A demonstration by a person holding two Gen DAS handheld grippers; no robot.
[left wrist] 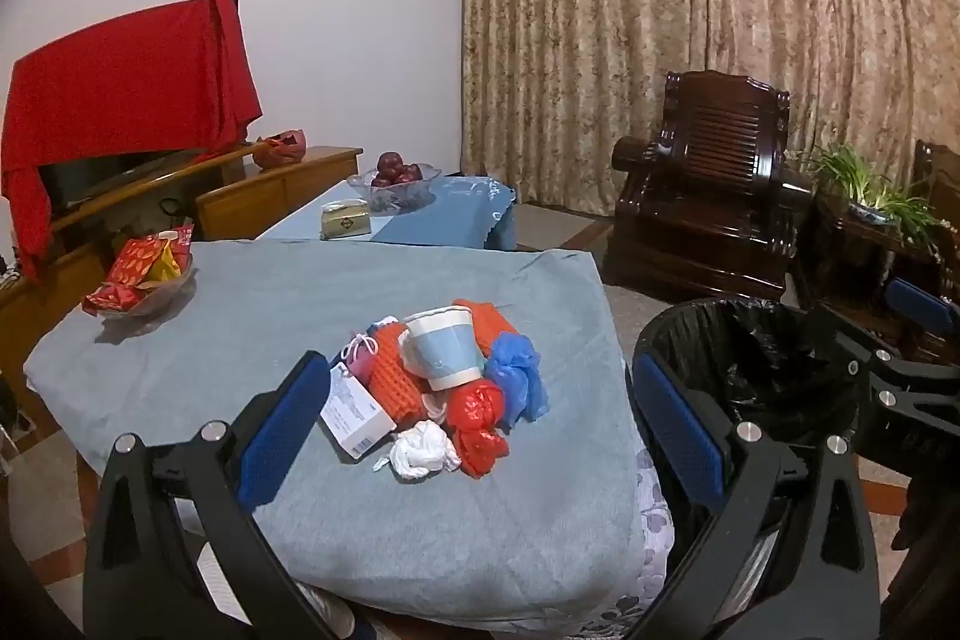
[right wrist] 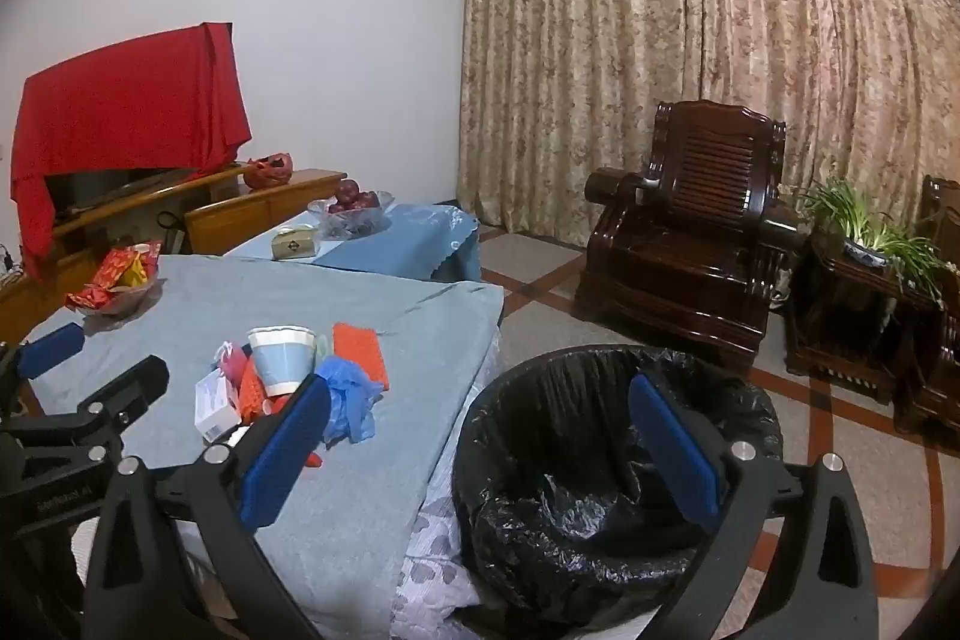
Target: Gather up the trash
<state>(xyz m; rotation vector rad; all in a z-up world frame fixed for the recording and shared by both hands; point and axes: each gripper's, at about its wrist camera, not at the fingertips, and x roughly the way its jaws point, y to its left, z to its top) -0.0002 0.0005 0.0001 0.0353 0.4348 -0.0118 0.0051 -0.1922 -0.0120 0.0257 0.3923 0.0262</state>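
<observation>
A pile of trash lies on the blue-grey tablecloth (left wrist: 240, 316): a paper cup (left wrist: 443, 349), orange netting (left wrist: 393, 379), a white box (left wrist: 355, 415), a red bag (left wrist: 477, 421), a blue bag (left wrist: 516, 379) and a white crumpled wad (left wrist: 423, 451). My left gripper (left wrist: 480, 430) is open and empty, just short of the pile. A bin with a black liner (right wrist: 600, 460) stands on the floor right of the table. My right gripper (right wrist: 480, 454) is open and empty, over the bin's near rim. The pile (right wrist: 288, 376) also shows in the right wrist view.
A glass bowl of red snack packets (left wrist: 141, 274) sits at the table's far left. Behind is a second table with a fruit bowl (left wrist: 399, 181) and a tissue box (left wrist: 345, 219). A dark wooden armchair (right wrist: 690, 232) and a plant stand (right wrist: 864, 280) stand by the curtain.
</observation>
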